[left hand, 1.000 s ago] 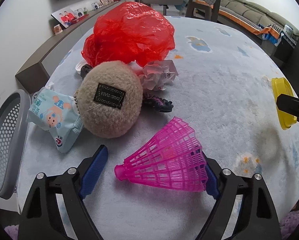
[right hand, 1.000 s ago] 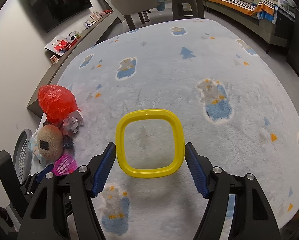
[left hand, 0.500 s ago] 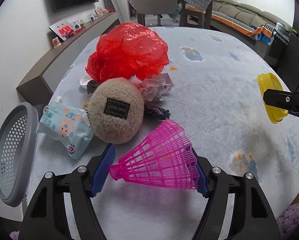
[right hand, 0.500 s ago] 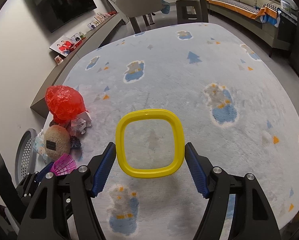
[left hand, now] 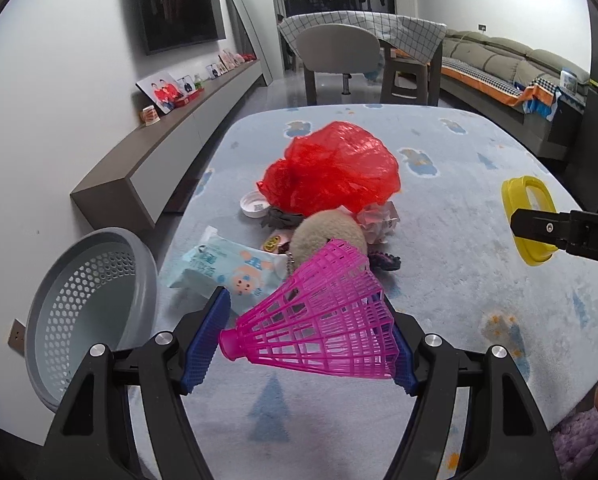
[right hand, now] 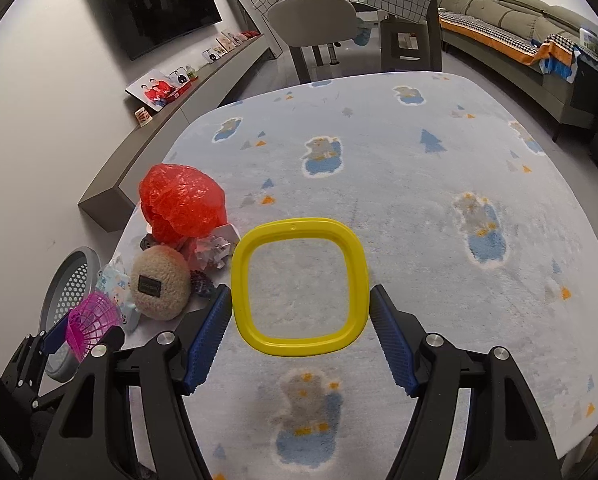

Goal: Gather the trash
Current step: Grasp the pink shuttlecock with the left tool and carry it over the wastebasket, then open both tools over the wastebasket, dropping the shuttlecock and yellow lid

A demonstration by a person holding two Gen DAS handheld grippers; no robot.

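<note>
At the far left, off the rug's edge, stands a grey perforated basket. Just right of it, the left gripper, whose jaws have just been closing, clamps a pink plastic shuttlecock lengthwise above the pale blue rug, in front of the wet-wipes pack, plush pouch and red plastic bag. Further right, the right gripper pinches a yellow square ring between its half-spread pads, lifted above the rug.
</note>
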